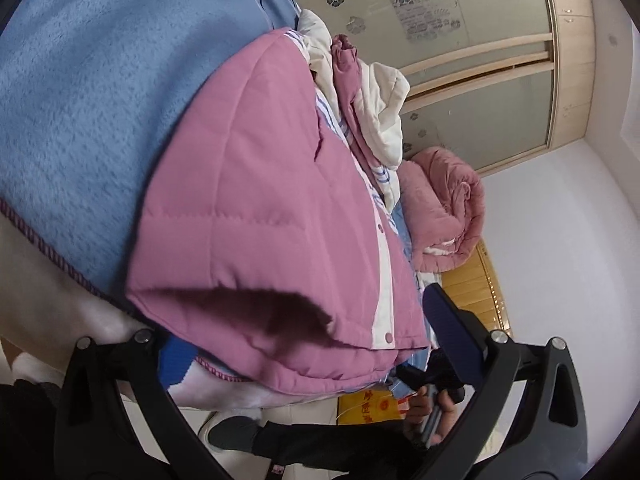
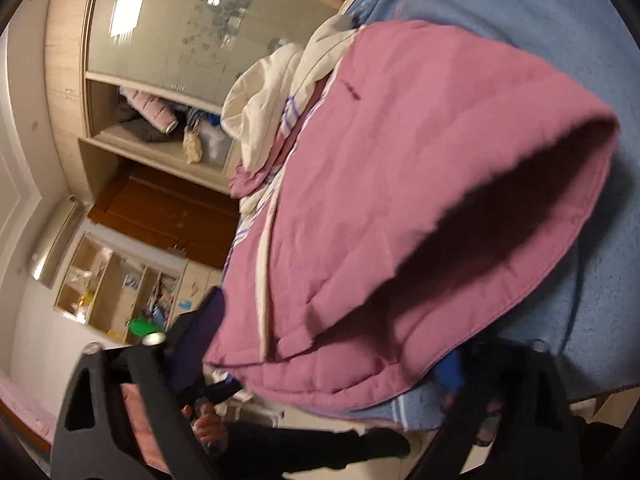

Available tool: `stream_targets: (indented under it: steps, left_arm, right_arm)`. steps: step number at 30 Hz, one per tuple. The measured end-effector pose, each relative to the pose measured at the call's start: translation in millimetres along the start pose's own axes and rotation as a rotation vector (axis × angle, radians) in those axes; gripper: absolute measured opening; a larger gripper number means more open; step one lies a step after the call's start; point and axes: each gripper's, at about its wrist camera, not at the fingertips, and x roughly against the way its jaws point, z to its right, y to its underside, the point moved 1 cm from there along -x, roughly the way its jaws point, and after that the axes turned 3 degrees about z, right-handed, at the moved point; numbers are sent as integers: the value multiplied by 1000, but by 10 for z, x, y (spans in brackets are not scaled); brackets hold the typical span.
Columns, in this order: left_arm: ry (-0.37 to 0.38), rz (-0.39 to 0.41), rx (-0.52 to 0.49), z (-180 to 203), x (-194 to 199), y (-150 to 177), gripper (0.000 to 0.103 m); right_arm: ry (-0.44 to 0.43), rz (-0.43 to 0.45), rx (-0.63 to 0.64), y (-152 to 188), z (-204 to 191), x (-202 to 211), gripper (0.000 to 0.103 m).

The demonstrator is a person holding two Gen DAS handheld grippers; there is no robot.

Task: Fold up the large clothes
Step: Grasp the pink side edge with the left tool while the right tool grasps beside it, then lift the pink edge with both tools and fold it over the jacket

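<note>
Left wrist view: the pink quilted jacket (image 1: pixel 256 184) lies on a blue blanket (image 1: pixel 80 100) over the bed, its hem between the wide-open left tongs (image 1: pixel 304 344). The right tongs (image 2: pixel 320 356) straddle the other hem corner, unclamped. Judged step: grasping the hem; next, both close, then fold upward.

I see a pink quilted jacket (image 1: pixel 256 216) with a white placket (image 1: pixel 383 276) and pink snaps. Under it lies a blue fleece blanket (image 1: pixel 80 112) edged in purple stitching. Behind sit a cream garment (image 1: pixel 384 120) and a rolled dusty-pink quilt (image 1: pixel 444 216). My fingers (image 1: pixel 452 328) are dark navy on black frames. The frosted wardrobe doors (image 1: pixel 460 12) carry pale flower patterns.
</note>
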Motion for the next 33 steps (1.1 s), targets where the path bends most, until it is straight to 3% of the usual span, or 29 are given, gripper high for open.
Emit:
stream_targets:
  steps: [1,2,3,4,8,13,15,20,26,30,33]
  left_arm:
    - [-6,9,2,-5,9,9,98]
    - [-22,21,12,-21,23,10,81]
    - [-36,24,24,-46,34,4,66]
    - [-44,25,32,-59,29,-22,36]
    - [0,28,26,-39,47,-63,14]
    - [79,86,-46,174,123,-98,11]
    - [154,108,-35,221,164,-138,11]
    - [244,133,-12,319,166,-216,11]
    - [403,157,83,363,92,-402,11]
    - [478,182,118,515,24,-663,11]
    - [487,206,70,795,-55,-1004,11]
  right_arm:
    - [7,8,-3,1,13,7,60]
    - [13,18,-15,-7,37,11,38]
    - [11,29,-35,-24,63,27,27]
    - [7,33,-44,-37,69,37,17]
    - [-26,69,5,-56,-103,82,8]
    - [-127,86,19,-128,-283,59,7]
    - [-165,93,4,-172,-310,55,7]
    - [-290,123,-45,-302,-409,39,7]
    - [-439,150,-124,-530,-521,-74,7]
    - [-542,177,-158,-854,-679,-200,7]
    - [-562,193,-133,-1232,-879,-318,7]
